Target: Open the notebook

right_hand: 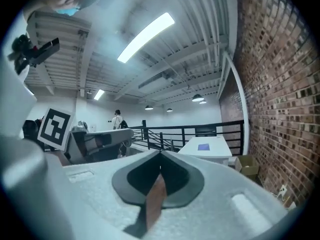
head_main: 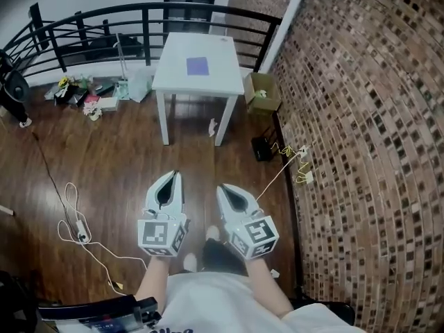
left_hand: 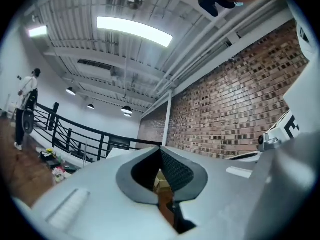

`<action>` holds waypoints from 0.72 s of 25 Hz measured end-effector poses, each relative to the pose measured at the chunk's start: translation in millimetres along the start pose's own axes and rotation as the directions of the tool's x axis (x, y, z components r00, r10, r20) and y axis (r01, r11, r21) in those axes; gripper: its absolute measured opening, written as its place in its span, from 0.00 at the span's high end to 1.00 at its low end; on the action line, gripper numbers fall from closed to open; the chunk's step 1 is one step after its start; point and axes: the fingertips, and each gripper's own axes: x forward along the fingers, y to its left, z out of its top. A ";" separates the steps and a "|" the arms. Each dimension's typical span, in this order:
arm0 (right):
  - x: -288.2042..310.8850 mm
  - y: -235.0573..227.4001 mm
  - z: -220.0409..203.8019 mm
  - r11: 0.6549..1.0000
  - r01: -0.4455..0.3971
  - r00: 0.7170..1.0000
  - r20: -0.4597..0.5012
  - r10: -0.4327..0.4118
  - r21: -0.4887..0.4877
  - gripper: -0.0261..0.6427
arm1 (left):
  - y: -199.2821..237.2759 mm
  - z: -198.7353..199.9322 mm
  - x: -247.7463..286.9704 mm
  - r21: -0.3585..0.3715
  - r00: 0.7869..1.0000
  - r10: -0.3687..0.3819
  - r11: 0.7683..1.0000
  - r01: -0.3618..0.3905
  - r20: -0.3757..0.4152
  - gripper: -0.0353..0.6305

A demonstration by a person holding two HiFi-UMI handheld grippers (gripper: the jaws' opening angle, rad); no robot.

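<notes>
Close in, the left gripper (head_main: pixel 173 177) and right gripper (head_main: pixel 222 189) hover side by side over the floor (head_main: pixel 125 165), both with fingers closed on nothing. Well beyond them, the purple notebook (head_main: pixel 197 66) lies flat on the white tabletop (head_main: pixel 177 75).

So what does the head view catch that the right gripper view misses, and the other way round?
Only the head view: a white extension cable on the wooden floor and a heap of floor clutter by the railing. Only the right gripper view: the ceiling strip light and a person standing far off. Both: the white table with the purple notebook lying on it, the black railing, the brick wall and a cardboard box.
</notes>
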 end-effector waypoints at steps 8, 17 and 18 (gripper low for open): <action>130.2 -94.9 23.4 0.996 -0.084 0.996 0.000 0.084 0.006 0.97 | 44.0 -13.2 137.5 0.053 0.998 0.033 0.998 -0.030 -0.061 0.92; 247.3 -249.8 57.0 0.992 -0.096 0.995 -0.023 0.098 0.082 0.97 | 64.6 -24.4 292.2 0.135 0.996 0.044 0.990 -0.034 -0.074 0.92; 257.9 -259.6 54.8 0.991 -0.090 0.995 -0.035 0.094 0.096 0.97 | 70.4 -27.4 300.0 0.121 0.995 0.051 0.992 -0.040 -0.085 0.92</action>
